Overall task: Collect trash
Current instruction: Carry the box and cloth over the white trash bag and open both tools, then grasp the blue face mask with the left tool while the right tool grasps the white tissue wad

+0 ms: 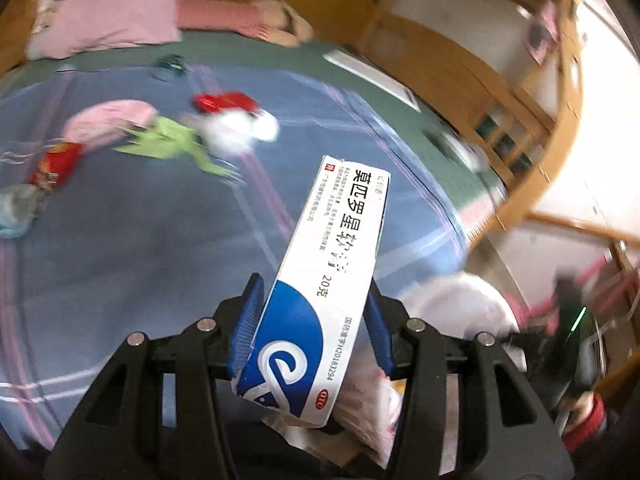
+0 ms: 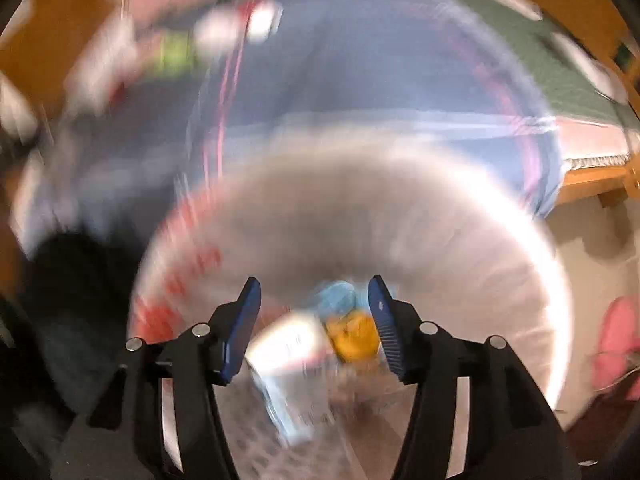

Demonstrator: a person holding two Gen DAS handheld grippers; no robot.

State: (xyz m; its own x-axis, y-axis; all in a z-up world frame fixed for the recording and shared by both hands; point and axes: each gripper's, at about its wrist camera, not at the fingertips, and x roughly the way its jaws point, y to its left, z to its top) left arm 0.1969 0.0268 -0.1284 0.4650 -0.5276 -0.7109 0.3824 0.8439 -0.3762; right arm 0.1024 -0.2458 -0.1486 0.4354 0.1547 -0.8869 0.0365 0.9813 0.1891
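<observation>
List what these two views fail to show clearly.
- Right wrist view: motion blur smears the white bag and its contents; the yellow item cannot be identified.
- Left wrist view: the ointment box, held by the left hand-held gripper, hides the bedspread behind it.
- Left wrist view: litter on the bed is blurred.

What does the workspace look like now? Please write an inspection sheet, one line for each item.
Surface: bed with blue plaid sheet.
Job's things: white-and-blue ointment box held; white trash bag open, with blurred yellow and blue trash inside.
Clutter: red wrapper, green scrap, white tissue, pink cloth lying on the sheet.
Grippers: left gripper jaws clamp the box; right gripper jaws apart over the bag.
Cables: nothing seen.
Surroundings: pink pillow, wooden bed frame.
</observation>
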